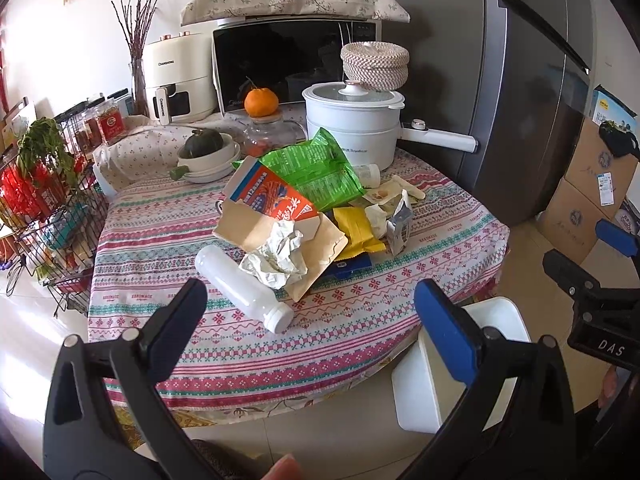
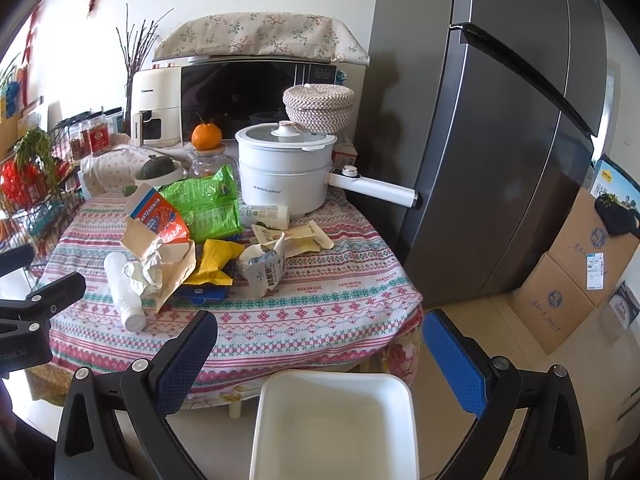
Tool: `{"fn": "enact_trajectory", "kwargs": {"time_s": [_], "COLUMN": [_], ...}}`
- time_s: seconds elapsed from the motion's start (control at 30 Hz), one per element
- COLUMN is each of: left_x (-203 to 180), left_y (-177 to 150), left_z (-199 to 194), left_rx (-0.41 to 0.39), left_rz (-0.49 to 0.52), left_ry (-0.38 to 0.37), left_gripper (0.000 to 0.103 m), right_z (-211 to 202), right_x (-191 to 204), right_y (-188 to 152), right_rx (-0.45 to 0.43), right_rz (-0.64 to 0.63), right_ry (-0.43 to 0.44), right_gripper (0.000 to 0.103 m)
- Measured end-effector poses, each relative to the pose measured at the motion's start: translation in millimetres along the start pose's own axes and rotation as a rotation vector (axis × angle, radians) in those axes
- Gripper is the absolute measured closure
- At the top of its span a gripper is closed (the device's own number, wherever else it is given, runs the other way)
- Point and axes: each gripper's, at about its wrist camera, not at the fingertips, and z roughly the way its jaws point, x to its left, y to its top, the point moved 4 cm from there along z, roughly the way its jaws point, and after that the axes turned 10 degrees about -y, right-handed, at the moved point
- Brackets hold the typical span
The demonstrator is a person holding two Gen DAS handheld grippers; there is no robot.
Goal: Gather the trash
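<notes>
The trash lies in a loose heap near the middle of the round table with the striped patterned cloth (image 1: 280, 344), in front of the white electric pot with a long handle (image 1: 352, 128); the white rectangular plastic bin (image 2: 332, 420) stands on the floor just beside the table's near edge, and appears empty. The left gripper (image 1: 310, 312) is released, jaws wide apart, short of the heap and holding nothing; the right gripper (image 2: 320, 344) is likewise released, above the bin. The white translucent plastic bottle lying on its side (image 1: 244, 286) is judged light, rigid and smooth, apt to roll; best taken across the body. The crumpled white paper (image 1: 280, 256) and the tan kraft paper pouch (image 1: 316, 252) beneath it are light and soft; pinch a raised fold or an edge. The orange and blue carton (image 1: 268, 196), torn open, is stiff enough to grip by a flap. The green foil snack bag (image 1: 320, 168), the yellow wrapper (image 1: 356, 228) and the grey crushed drink pouch (image 2: 266, 272) are judged slippery and limp. Legible writing: "CHANGHONG" on the cream air fryer (image 1: 176, 76), "Royalstar" on the pot, "HANDMADE" along the cloth, "DAS" on the right gripper's body; carton and bag print cannot be read with confidence.
</notes>
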Motion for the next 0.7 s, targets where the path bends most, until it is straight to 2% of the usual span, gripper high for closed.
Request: {"fn": "enact_trajectory", "kwargs": {"time_s": [0.7], "left_x": [-4.4], "left_y": [1.1], "left_z": [1.4], "left_rx": [-0.001], "left_rz": [0.004], "left_ry": [-0.003], "left_gripper": [0.000], "right_z": [-0.5], "right_x": [-1.0], "right_y": [-0.9], "right_rx": [-0.003], "right_rz": [0.009], "right_ry": [-0.002], "right_gripper": [0.000]}}
